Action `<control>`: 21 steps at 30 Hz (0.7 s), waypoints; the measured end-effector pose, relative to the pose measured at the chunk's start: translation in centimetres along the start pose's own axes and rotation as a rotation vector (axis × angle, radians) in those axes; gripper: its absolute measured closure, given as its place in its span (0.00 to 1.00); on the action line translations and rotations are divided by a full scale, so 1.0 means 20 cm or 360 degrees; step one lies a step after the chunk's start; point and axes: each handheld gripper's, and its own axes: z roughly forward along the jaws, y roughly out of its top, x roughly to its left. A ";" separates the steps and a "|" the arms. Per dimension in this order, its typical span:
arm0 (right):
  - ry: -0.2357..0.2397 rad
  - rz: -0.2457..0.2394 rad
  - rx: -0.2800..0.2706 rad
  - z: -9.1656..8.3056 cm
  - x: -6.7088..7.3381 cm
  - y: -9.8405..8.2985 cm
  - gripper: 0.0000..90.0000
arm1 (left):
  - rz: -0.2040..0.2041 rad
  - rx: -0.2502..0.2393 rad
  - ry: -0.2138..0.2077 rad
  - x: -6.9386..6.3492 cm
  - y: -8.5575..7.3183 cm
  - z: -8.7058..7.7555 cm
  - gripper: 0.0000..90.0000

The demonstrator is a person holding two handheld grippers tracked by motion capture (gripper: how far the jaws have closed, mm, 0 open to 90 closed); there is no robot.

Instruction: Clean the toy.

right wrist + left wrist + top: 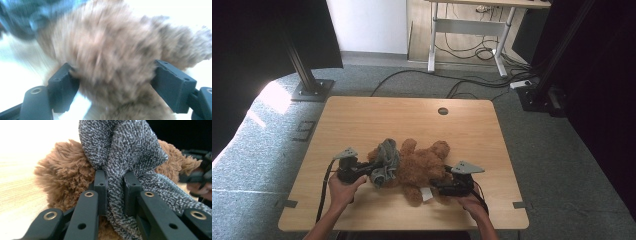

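Where fingers [101,187] pinch, grey cloth [117,150].

The brown plush teddy bear [422,167] has long, shaggy, matt fur. The grey knitted cloth garment [120,152] on it looks nubbly and rough, a looped speckled weave. The pale wood-grain worktop [362,120] is smooth with a faint sheen. The left gripper [115,192] is matt black plastic, its joints set with shiny brass-coloured metal rivets.
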 end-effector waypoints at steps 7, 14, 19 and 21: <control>0.0032 0.0099 -0.0028 0.05 0.00 0.10 0.20 | 0.0004 -0.0024 -0.0018 -0.01 -0.05 -0.01 0.85; -0.0008 0.0120 0.0127 0.20 0.03 0.14 0.27 | -0.0012 -0.0030 -0.0038 -0.01 -0.05 -0.02 0.85; -0.0060 0.0081 0.0125 0.19 0.05 0.11 0.51 | -0.0066 -0.0043 -0.0078 -0.02 0.00 -0.02 0.84; -0.0066 0.0080 0.0103 0.18 0.05 0.09 0.54 | -0.0035 -0.0037 -0.0085 -0.05 0.06 0.00 0.84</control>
